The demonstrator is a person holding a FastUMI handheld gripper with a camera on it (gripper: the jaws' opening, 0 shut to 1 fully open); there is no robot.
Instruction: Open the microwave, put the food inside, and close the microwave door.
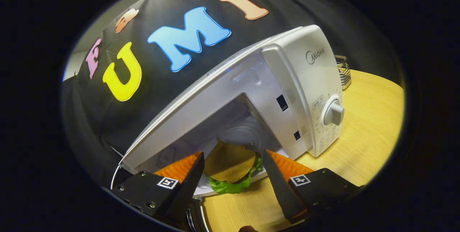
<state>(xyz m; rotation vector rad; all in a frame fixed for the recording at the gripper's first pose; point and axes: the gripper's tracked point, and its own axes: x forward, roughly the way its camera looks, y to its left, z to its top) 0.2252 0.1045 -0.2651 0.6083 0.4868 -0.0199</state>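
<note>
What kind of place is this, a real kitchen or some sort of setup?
Most likely a staged booth, not a home kitchen: a white microwave stands open on a wooden table against a black cloth wall. The gripper holds a toy-like burger at the opening.

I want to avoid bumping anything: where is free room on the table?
Bare wooden table lies beside the white microwave's dial side, up to the wire basket, and ahead of its sill. Crowded: the gripper holds the toy burger at the open cavity.
</note>
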